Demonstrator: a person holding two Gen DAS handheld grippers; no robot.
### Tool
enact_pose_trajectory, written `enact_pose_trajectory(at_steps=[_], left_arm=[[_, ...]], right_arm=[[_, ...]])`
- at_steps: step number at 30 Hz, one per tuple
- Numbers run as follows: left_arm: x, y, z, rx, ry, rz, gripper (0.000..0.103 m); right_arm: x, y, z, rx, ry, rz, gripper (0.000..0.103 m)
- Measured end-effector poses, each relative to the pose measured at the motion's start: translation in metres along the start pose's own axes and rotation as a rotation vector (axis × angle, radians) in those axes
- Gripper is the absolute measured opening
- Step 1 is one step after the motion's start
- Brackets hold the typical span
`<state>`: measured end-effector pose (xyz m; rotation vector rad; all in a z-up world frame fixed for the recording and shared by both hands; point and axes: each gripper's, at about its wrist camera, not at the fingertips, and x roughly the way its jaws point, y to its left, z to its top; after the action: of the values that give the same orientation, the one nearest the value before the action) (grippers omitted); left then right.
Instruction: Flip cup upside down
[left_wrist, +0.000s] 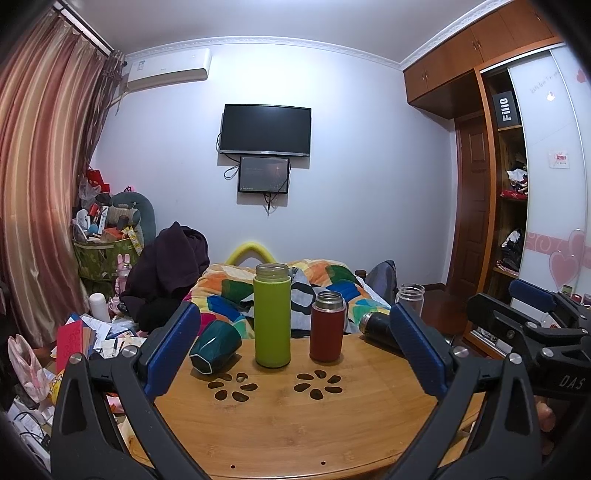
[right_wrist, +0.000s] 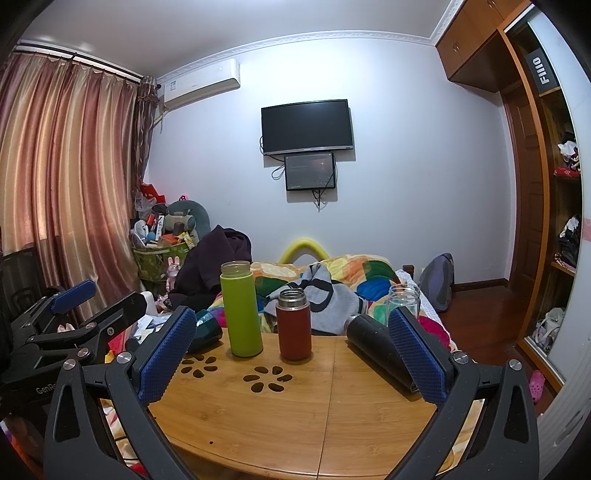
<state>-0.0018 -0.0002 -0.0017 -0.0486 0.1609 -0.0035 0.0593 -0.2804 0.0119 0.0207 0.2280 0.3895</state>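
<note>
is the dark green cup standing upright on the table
No, the dark green cup lies on its side on the wooden table, left of the upright lime green bottle.

The dark green faceted cup (right_wrist: 207, 330) lying on its side is mostly covered by the left blue pad of the right tool in the right wrist view; the black metal flask (left_wrist: 378, 326) lying on the round bamboo desk (left_wrist: 295, 424) is partly covered by a blue pad in both views; the desk's near rim is cut off by the lower edge; the clear glass jar (left_wrist: 410, 297) has its base concealed.
</note>
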Motion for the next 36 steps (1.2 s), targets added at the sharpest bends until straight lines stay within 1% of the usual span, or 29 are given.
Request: enact_pose_trajectory(at_steps=[36], left_arm=[[0.0077, 0.0038, -0.0100, -0.010, 0.020, -0.002, 0.103]], right_arm=[[-0.0032, 0.0068, 0.0004, -0.004, 0.009, 0.019, 0.103]])
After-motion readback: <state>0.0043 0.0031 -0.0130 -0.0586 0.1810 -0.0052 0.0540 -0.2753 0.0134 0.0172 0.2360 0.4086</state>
